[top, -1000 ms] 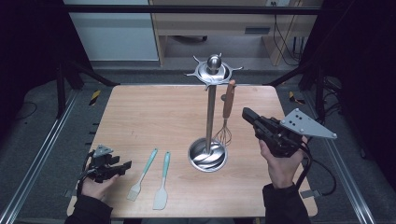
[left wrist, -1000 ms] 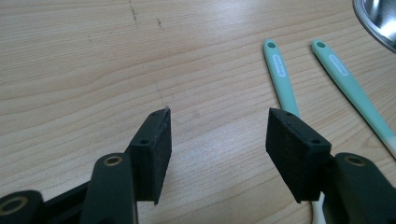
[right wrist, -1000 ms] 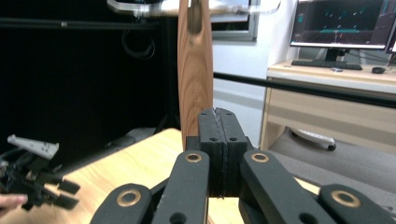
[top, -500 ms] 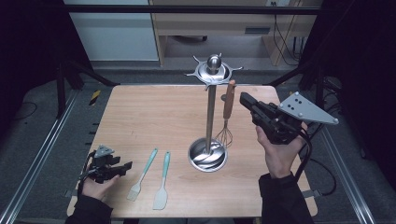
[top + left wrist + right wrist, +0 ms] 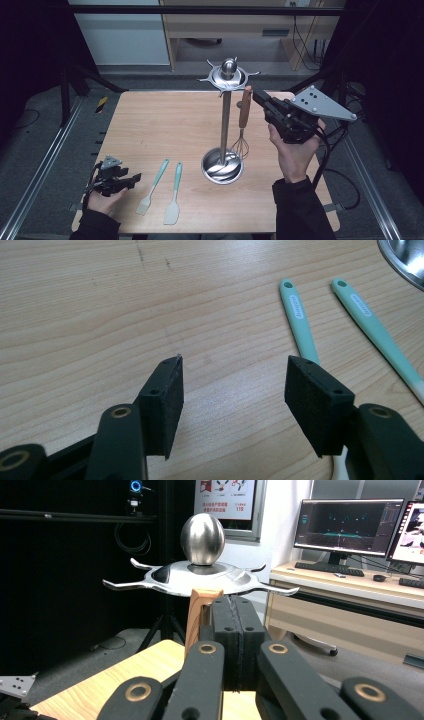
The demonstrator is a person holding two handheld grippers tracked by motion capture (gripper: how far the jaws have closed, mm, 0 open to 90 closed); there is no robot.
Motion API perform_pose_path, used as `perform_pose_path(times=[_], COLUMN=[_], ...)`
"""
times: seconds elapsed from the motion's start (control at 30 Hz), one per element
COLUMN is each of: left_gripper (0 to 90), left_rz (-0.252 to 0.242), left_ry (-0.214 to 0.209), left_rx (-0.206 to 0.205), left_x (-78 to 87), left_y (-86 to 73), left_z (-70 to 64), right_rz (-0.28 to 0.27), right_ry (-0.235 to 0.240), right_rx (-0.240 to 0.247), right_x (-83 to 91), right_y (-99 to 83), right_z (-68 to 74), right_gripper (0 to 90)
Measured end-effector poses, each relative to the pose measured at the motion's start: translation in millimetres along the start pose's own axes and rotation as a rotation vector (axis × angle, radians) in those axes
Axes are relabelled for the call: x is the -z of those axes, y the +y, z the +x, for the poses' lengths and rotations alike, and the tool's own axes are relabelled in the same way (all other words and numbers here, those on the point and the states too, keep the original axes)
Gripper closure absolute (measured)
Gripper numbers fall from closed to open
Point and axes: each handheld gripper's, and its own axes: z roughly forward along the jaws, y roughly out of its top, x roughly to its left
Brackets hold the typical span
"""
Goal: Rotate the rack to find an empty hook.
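Whisk [image 5: 243,125] hangs from a hook of the steel rack [image 5: 223,120], its wooden handle just below the rack's crown, wires down by the base dish, over the right half of the surface [image 5: 150,125]. The right gripper [image 5: 257,96] is up beside that handle, and in the right gripper view its jaws are pressed flat together with nothing between them, the handle top just to their left. So the whisk looks hung, and this hand seems to be at the release end of that step. Down at the near left corner the left gripper [image 5: 134,178] rests low on the wood, jaws spread wide and empty. Just beyond them lie the brush [image 5: 153,186] and the spatula [image 5: 173,192], side by side near the front edge, mint handles pointing toward the rack. Next move, I'd say: pick up one of those two, which calls for closing across a thin handle lying flat, then lifting its eyelet onto a free hook.
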Motion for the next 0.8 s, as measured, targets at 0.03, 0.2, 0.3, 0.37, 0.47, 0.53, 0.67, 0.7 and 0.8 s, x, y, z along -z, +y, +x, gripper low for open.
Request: perform_pose_path(times=[0.03,0.2,0.3,0.37,0.47,0.53,0.67,0.7,0.8], left_gripper=[40.5,40.5,40.5,40.5,40.5,40.5,40.5,40.5,40.8], left_rz=[-0.001,0.002,0.001,0.001,0.0,0.0,0.001,0.0,-0.004], left_ry=[0.0,-0.001,-0.001,-0.001,-0.001,-0.001,-0.001,-0.003,-0.006], left_rx=[0.001,-0.006,-0.004,-0.001,-0.001,0.0,-0.004,-0.003,-0.007], left_x=[0.0,-0.1,-0.4,-0.2,-0.1,-0.1,0.9,1.1,1.8], left_y=[0.0,0.3,0.2,0.2,0.1,0.2,0.4,0.4,0.6], left_z=[0.0,-0.4,-0.6,-0.4,-0.3,-0.3,-0.6,-0.8,-1.5], right_rz=[0.001,0.003,0.006,0.006,0.004,0.005,0.013,0.013,0.016], right_ry=[-0.001,0.004,0.011,0.014,0.015,0.016,0.008,0.0,-0.026], right_rx=[0.001,0.005,0.012,0.013,0.016,0.015,0.018,0.017,0.007], right_x=[0.1,1.0,1.0,0.9,1.0,1.0,1.6,2.5,6.3], right_y=[0.2,1.4,2.3,2.7,2.8,2.4,0.8,-0.4,-5.8], right_z=[0.3,2.1,4.9,6.5,7.4,7.4,6.8,5.8,0.2], right_gripper=[90.0,90.0,90.0,90.0,90.0,90.0,90.0,90.0,86.3])
